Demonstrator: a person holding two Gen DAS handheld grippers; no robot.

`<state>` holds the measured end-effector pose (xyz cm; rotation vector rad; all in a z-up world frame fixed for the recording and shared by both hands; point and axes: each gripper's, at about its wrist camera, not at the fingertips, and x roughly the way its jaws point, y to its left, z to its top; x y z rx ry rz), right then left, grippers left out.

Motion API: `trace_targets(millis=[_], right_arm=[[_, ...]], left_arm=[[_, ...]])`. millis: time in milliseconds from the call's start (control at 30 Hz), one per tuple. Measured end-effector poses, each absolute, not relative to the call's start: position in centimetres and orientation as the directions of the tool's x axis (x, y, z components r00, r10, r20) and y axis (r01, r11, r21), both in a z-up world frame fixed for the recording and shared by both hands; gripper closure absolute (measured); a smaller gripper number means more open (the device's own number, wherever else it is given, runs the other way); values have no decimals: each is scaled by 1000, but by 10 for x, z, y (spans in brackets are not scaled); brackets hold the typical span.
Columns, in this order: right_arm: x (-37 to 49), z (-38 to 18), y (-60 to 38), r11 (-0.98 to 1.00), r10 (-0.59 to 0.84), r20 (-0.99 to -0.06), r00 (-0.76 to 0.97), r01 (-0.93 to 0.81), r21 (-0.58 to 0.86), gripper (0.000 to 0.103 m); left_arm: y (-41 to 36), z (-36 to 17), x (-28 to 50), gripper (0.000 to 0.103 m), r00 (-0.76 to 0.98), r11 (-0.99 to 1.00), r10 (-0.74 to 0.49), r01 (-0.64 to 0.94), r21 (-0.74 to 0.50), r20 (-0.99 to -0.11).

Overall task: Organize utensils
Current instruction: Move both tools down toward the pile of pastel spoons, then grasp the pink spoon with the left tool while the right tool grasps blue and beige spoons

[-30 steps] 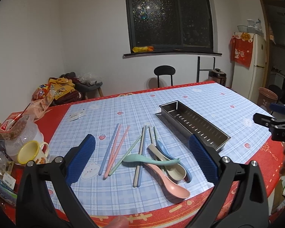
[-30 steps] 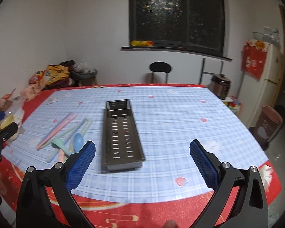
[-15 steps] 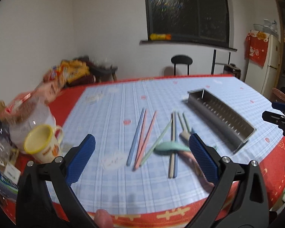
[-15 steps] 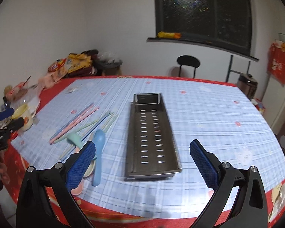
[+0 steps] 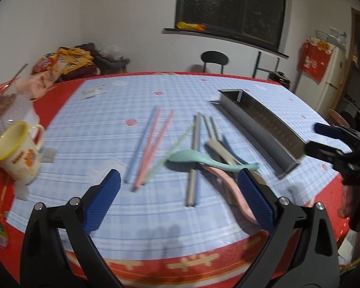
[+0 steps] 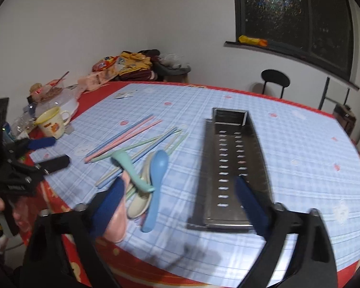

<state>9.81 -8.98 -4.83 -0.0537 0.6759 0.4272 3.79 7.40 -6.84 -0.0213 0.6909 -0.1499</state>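
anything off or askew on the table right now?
Only the untidy pile: the green spoon lies crosswise over the other spoons and chopsticks, which fan out at mixed angles. The metal tray holds nothing. No spill or damage shows, though both views are blurred.

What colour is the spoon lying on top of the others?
Mint green spoon, resting across the other spoons; clearest in the right wrist view.
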Motion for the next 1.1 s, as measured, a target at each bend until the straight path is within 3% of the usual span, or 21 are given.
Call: trace_targets(millis=[67,267,400,1100], right_arm=[[100,-51,-92,903,400,-616,679,-407,137,36],[100,-65,-93,877,464,-617,635,-429,218,64],[101,-80,-84,863,484,-638,599,-447,236,72],[108,-92,-81,834,534,-634,560,-472,286,72]], left_arm=[[64,-73,38,36,746,983,-179,158,-90,-641],[40,-93,46,63,672,956,-294,220,-195,-680],[21,-105,49,65,629,944,-325,258,-205,-706],[20,-133,96,70,542,952,-307,173,-254,-782]])
